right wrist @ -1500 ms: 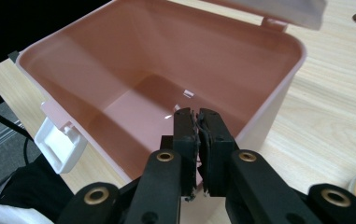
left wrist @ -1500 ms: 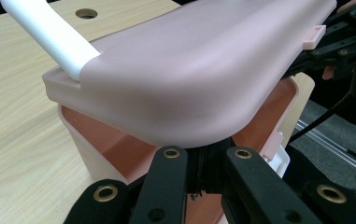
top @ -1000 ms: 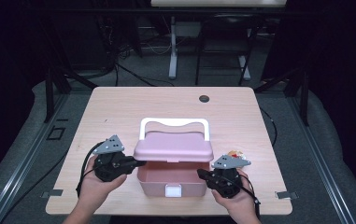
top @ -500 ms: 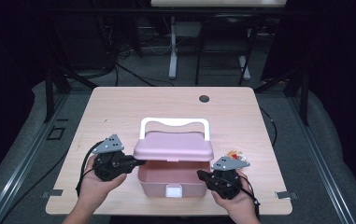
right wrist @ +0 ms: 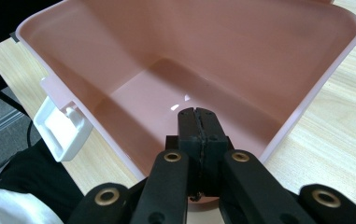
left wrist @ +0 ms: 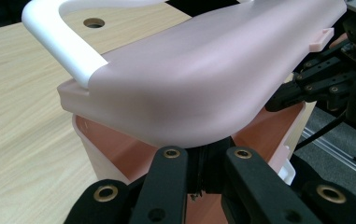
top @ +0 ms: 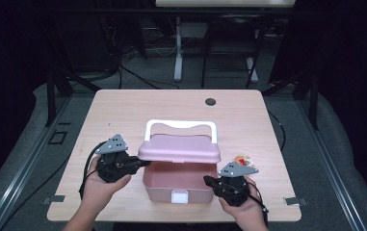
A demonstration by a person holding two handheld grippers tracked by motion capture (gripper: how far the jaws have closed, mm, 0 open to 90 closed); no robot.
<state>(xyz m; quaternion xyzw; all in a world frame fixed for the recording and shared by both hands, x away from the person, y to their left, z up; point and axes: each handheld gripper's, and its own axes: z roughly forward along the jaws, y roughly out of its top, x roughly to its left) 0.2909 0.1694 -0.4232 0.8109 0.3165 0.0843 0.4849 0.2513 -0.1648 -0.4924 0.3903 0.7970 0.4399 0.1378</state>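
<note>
On the table point(top: 123, 103), pink box point(top: 164, 185) open, bare inside.

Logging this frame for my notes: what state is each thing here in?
Lid: raised, box open.
Box: upright, empty as far as visible.
Latch: undone.
Handle: lies behind the lid.
Left claw: shut on the lid's edge.
Right claw: shut, over the box rim.

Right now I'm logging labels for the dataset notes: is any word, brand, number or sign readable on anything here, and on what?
None readable.
pink box, lid and white handle: no print visible.
small round object on the table: red and yellow marks, too small to read.
</note>
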